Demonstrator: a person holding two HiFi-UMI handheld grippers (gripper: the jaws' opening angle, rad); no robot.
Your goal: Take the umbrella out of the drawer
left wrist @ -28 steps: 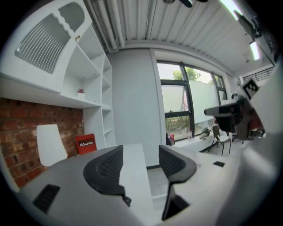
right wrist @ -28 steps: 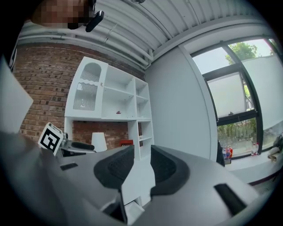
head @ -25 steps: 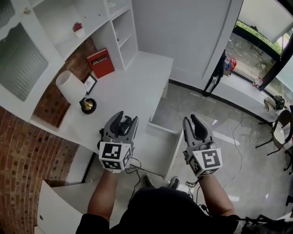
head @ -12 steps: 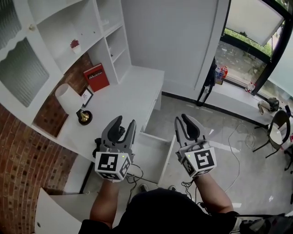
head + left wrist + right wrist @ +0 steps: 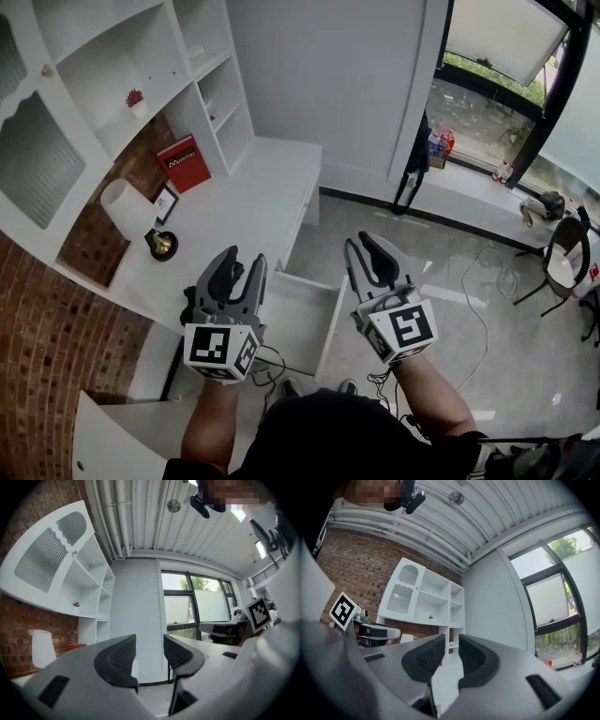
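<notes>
Two grippers are hanging in the air above an open drawer [image 5: 298,328], one in each of the person's hands, both pointing away from the person toward the white wall. The left gripper [image 5: 244,258] is hovering over the front edge of the white surface [image 5: 253,202]. Its fingers [image 5: 117,660] are resting all but closed, with only a thin strip of wall showing between the ribbed pads, and they are gripping nothing. The right gripper [image 5: 361,240] is hovering just beside the drawer's outer side, over the grey floor [image 5: 450,281]. Its fingers [image 5: 425,660] are standing slightly apart, with nothing between them. The drawer is jutting out from under the surface, between the two grippers, and the part of its inside that is showing is plain white. The umbrella is not showing clearly in any view, so where it is lying cannot be told. Farther back on the surface, a white lamp [image 5: 122,208], a small framed picture [image 5: 166,203] and a red book [image 5: 184,162] are standing against the brick wall [image 5: 56,309], well apart from both grippers. A dark object [image 5: 410,173] is leaning against the wall near the window [image 5: 492,52].
</notes>
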